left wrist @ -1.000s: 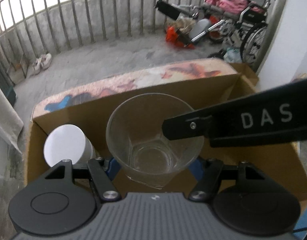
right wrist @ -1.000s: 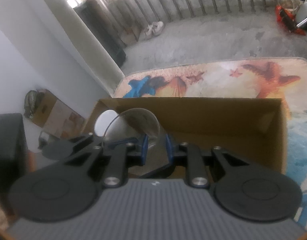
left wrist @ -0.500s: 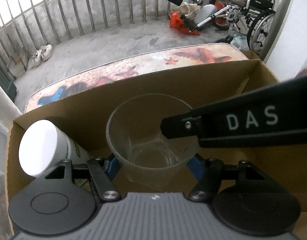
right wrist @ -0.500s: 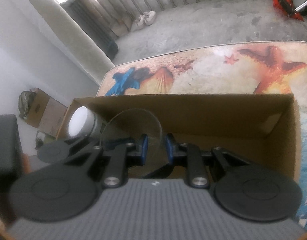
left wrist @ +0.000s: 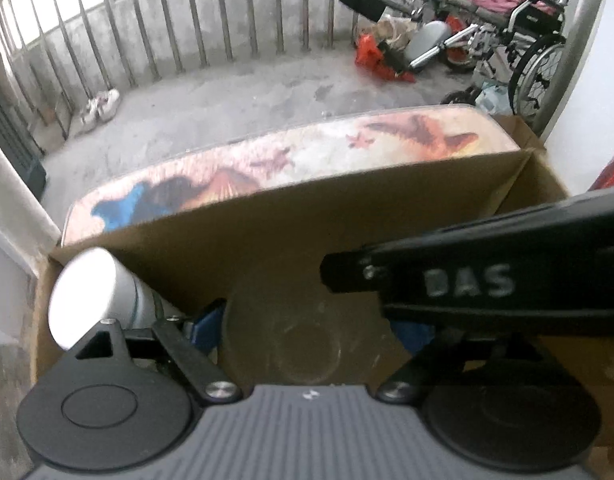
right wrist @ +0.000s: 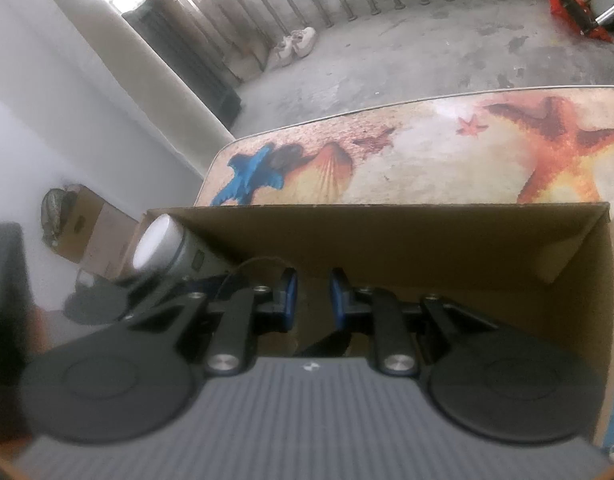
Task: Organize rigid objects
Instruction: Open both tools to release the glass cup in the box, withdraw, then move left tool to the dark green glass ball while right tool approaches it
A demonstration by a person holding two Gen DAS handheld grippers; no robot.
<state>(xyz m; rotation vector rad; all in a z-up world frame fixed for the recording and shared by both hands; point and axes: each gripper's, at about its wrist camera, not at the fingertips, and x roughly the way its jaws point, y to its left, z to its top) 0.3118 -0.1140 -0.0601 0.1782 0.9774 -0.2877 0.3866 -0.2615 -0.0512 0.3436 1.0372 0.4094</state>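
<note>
A clear drinking glass [left wrist: 303, 336] sits low inside the brown cardboard box [left wrist: 347, 216], between the blue pads of my left gripper [left wrist: 307, 328], which is shut on it. My right gripper [right wrist: 310, 300] is in the same box with a narrow gap between its blue pads [right wrist: 288, 300]; nothing shows between them. Its black arm marked DAS [left wrist: 487, 280] crosses the left wrist view over the glass. A white-lidded grey canister [left wrist: 87, 300] lies in the box's left corner, and it shows in the right wrist view [right wrist: 163, 248] too.
The box [right wrist: 427, 240] stands on a mat printed with starfish and shells [right wrist: 427, 160] on a concrete balcony floor. A metal railing [left wrist: 187, 20], a pair of shoes [left wrist: 101, 106] and a wheelchair [left wrist: 527, 40] stand beyond. A small cardboard box [right wrist: 95, 232] sits by the white wall.
The glass has gone lower into the box with my left gripper. My right gripper's pads have parted slightly and the glass rim no longer shows between them.
</note>
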